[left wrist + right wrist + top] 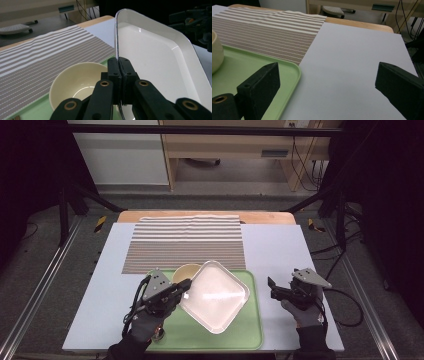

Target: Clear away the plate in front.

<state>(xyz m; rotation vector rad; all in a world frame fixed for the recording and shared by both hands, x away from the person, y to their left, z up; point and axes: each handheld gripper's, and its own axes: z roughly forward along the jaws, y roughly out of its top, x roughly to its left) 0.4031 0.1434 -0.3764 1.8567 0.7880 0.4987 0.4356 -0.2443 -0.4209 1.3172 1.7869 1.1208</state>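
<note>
The left gripper [184, 287] is clamped on the rim of the white square plastic plate [216, 295], held tilted over the pale green tray [250, 332] beside the cream bowl [75, 82]. The right gripper [272, 287] hovers with jaws apart over the bench [280, 250]. It seems best to keep the pinch firm and move slowly, clearing the bowl; no writing is readable.

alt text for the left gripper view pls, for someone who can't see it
The left tool is clamped on the rim of a white square plate, holding it tilted up on edge. A cream bowl sits just left of the jaws on a green tray, with a striped placemat beyond on the table.
</note>
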